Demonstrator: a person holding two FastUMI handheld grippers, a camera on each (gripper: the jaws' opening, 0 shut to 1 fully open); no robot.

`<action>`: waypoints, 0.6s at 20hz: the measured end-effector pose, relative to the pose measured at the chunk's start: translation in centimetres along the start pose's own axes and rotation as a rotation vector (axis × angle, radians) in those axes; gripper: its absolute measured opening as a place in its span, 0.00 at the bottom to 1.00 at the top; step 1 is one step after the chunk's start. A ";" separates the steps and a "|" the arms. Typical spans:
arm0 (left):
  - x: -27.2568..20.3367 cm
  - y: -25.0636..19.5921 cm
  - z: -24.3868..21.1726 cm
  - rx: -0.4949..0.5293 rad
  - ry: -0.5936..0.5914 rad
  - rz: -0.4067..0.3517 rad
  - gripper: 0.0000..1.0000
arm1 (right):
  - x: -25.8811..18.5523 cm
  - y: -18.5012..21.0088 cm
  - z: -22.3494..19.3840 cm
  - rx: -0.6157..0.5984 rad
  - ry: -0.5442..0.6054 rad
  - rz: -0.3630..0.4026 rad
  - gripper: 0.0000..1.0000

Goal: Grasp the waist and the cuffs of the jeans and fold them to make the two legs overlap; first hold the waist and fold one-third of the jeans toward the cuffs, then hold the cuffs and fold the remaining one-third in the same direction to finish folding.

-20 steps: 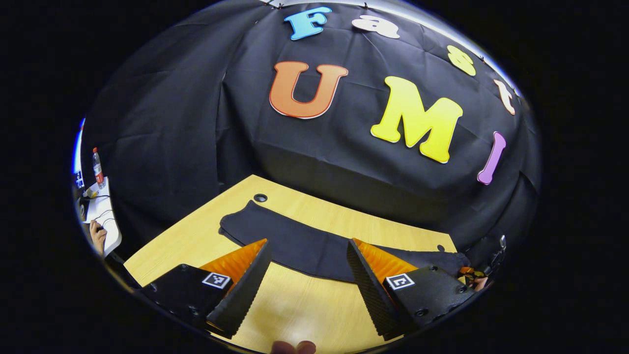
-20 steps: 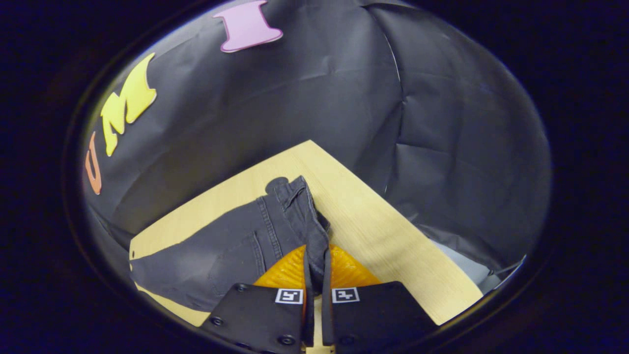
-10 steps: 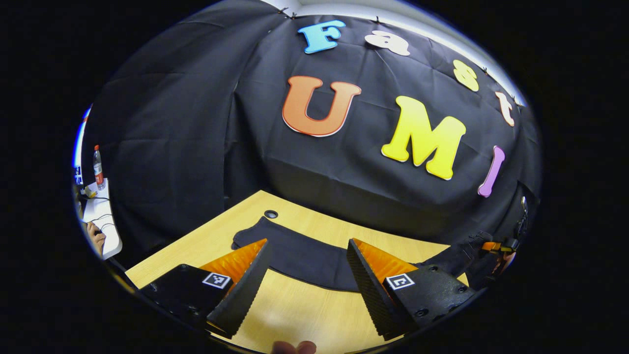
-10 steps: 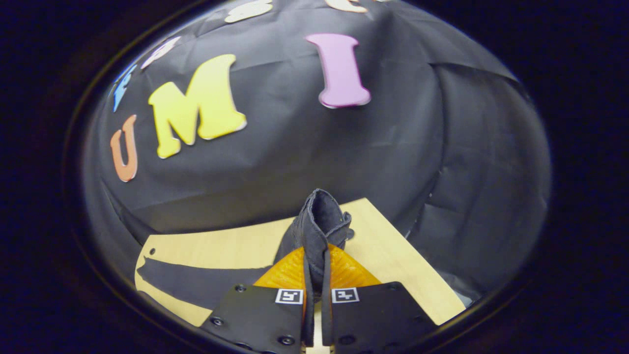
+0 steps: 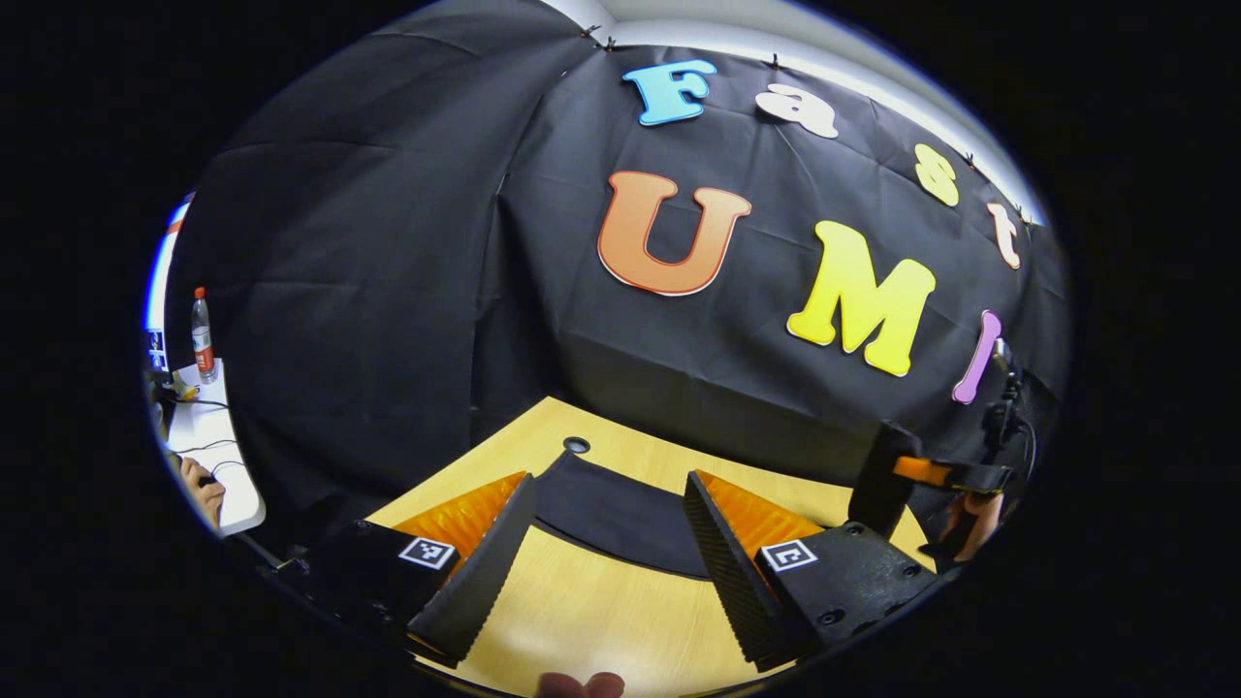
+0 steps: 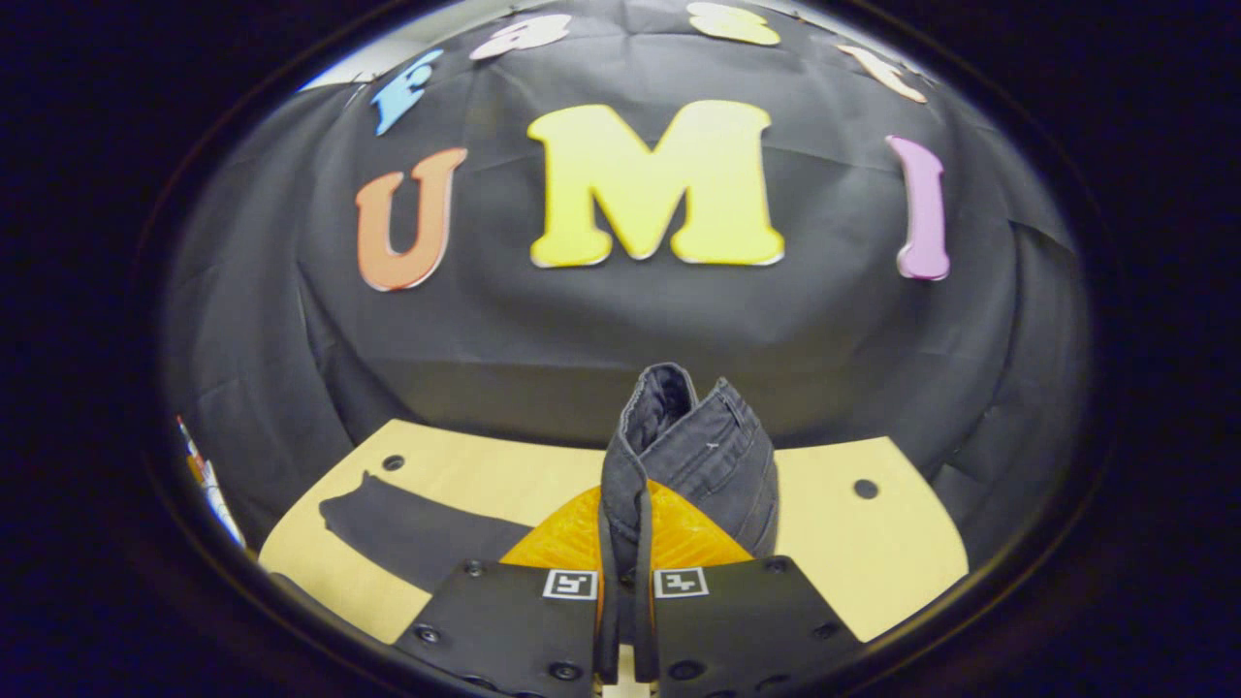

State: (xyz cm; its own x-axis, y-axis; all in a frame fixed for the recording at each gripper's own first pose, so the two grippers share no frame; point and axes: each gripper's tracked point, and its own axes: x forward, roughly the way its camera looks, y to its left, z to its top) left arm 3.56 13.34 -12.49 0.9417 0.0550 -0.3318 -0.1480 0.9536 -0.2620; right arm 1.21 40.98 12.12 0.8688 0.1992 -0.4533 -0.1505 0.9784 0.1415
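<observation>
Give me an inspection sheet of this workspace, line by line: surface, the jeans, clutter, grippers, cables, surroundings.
Surface: light wooden table with round holes near its far edge.
Job's things: dark jeans, waist end lifted off the table; leg part lying flat.
Clutter: nothing seen on the table.
Grippers: right gripper shut on the waist; left gripper open above the table, holding nothing.
Cables: a cable on the side desk at the left gripper view's left edge.
Surroundings: black cloth wall; bottle and a person's hand at the side desk.
</observation>
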 end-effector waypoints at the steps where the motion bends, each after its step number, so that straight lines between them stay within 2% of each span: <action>1: -0.2 0.8 0.1 0.004 -0.003 0.006 0.99 | 1.4 2.1 -1.4 -0.020 0.019 0.013 0.07; 4: -0.8 3.4 -0.4 0.006 0.002 0.034 0.99 | 4.3 7.2 -6.6 -0.107 0.076 0.027 0.07; 7: -1.2 5.4 -1.3 -0.027 0.030 0.059 0.99 | 8.0 10.5 -13.3 -0.227 0.150 0.025 0.07; 9: -1.5 6.7 -1.2 -0.043 0.027 0.081 0.99 | 9.6 11.4 -16.4 -0.291 0.206 0.020 0.07; 10: -1.6 7.3 -1.1 -0.052 0.026 0.091 0.99 | 9.9 11.3 -16.9 -0.308 0.214 0.012 0.03; 12: -1.5 8.4 -1.2 -0.074 0.029 0.109 0.99 | 9.5 11.2 -17.4 -0.326 0.229 0.005 0.07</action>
State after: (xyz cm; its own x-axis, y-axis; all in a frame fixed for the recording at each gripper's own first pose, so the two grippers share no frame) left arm 0.51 20.90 -15.30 0.9101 0.1477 -0.3873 -0.2717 0.9182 -0.2884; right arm -0.42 54.82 -5.95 0.7455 0.1755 -0.6430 -0.3287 0.9360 -0.1256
